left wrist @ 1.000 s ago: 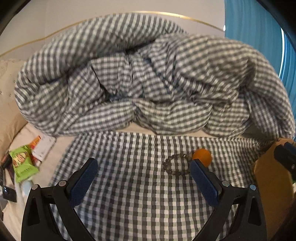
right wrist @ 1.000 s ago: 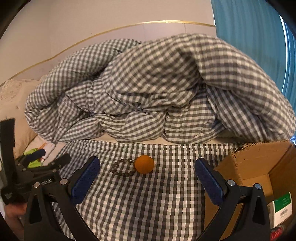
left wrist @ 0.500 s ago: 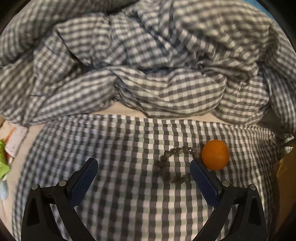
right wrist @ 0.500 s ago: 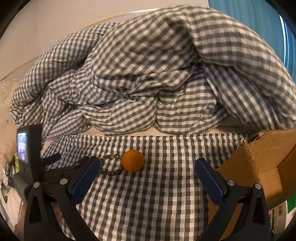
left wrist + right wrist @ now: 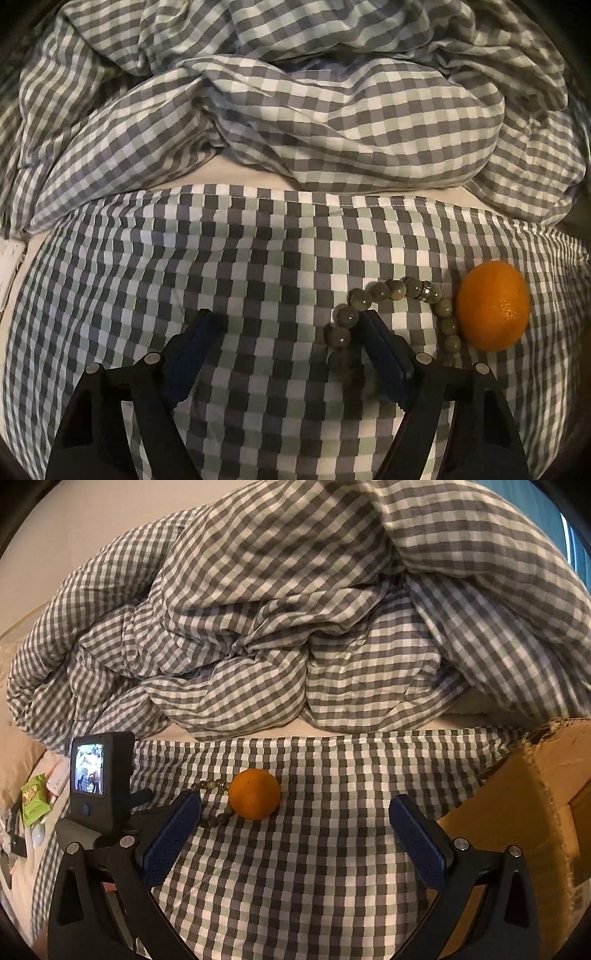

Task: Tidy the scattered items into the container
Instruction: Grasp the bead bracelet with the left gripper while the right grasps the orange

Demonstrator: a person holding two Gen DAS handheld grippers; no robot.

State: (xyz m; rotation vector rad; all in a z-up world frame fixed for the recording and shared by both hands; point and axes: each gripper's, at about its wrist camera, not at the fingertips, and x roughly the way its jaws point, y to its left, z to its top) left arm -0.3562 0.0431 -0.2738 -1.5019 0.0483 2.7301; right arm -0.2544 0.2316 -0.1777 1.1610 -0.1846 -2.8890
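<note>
Right tool [image 5: 295,823] spread wide above checked bed sheet [image 5: 332,849]. Orange [image 5: 254,794] resting ahead, touching bead bracelet [image 5: 216,801] on its left. Cardboard box [image 5: 517,812] at right. Rumpled checked duvet [image 5: 295,609] heaped beyond.

Rumpled gingham duvet [image 5: 295,627] on bed, pale wall [image 5: 110,524] — teal curtain [image 5: 576,550]
</note>
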